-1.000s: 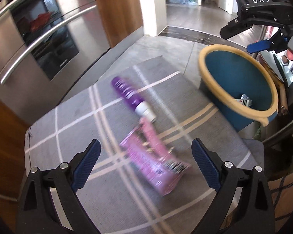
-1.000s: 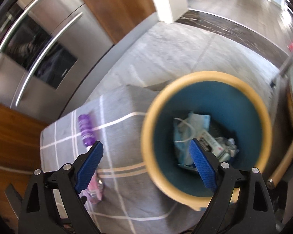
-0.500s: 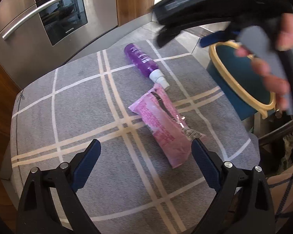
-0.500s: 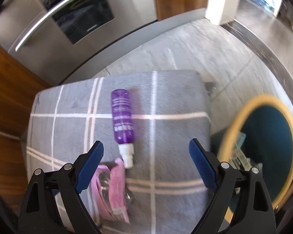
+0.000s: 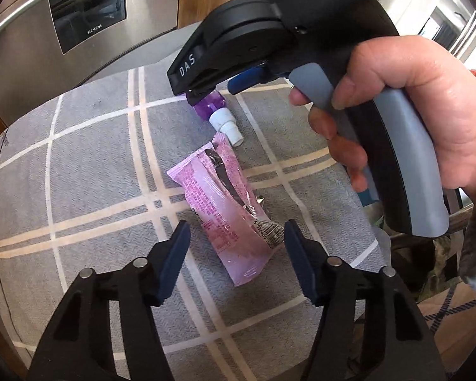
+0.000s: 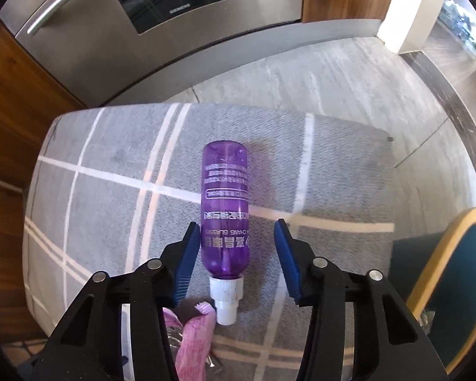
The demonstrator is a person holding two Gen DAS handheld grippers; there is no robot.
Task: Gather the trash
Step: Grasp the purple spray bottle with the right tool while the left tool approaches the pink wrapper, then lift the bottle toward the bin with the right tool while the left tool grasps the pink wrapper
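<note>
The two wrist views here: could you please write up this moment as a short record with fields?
surface: grey checked cushion
trash left: purple bottle lying flat, white nozzle toward the camera; pink wrapper lying beside the nozzle
left claw: closing over the wrapper, pads not yet on it
right claw: closing around the bottle, right pad still apart from it
bin: blue with a yellow rim, right of the cushion
background: steel oven

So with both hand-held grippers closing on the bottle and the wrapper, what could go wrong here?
The purple bottle is round and lies off-centre, against one pad, so the closing right hand-held gripper may roll it. The pink wrapper lies flat on the cushion, so the closing left hand-held gripper may pinch fabric too.
</note>
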